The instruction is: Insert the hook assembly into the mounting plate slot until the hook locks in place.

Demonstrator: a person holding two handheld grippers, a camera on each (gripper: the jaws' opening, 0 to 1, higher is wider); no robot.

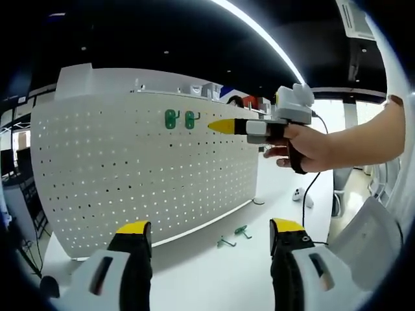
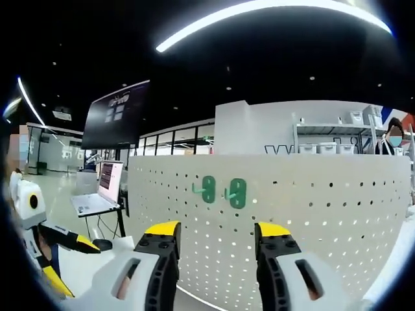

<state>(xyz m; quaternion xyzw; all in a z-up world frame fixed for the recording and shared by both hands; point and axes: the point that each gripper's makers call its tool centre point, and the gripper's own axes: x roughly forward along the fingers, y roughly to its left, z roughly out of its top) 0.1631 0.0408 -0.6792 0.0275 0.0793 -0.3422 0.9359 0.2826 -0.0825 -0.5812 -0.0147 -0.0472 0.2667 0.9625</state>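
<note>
A white perforated pegboard (image 1: 142, 168) stands upright on a smooth white table (image 1: 214, 272), its matte face covered in a regular grid of small round holes. Two green hooks sit side by side near its top edge: the first hook (image 1: 170, 119) and the second hook (image 1: 189, 120), each a small glossy plastic plate of rounded oblong shape with a prong reaching outward. In the right gripper view the same pair, left hook (image 2: 207, 189) and right hook (image 2: 237, 193), hang just above and between that gripper's fingers.

The left gripper (image 1: 211, 236) hangs low before the board, its black fingers (image 1: 133, 249) capped in yellow and standing well apart with nothing between them. The right gripper (image 1: 217, 126), held in a person's hand (image 1: 305, 146), points its tapered yellow tip at the board just beside the second hook; in its own view, the right gripper (image 2: 214, 236) shows its yellow-capped fingers (image 2: 162, 243) apart and empty.

Two more green hooks (image 1: 233, 236) lie loose on the table at the foot of the board, near each other, thin and angular.

Behind the board in the right gripper view, an open laptop (image 2: 100, 188) rests on a small stand, and wire shelving (image 2: 337, 148) holds pale bins under a dark ceiling crossed by a long strip light (image 2: 259, 13).
</note>
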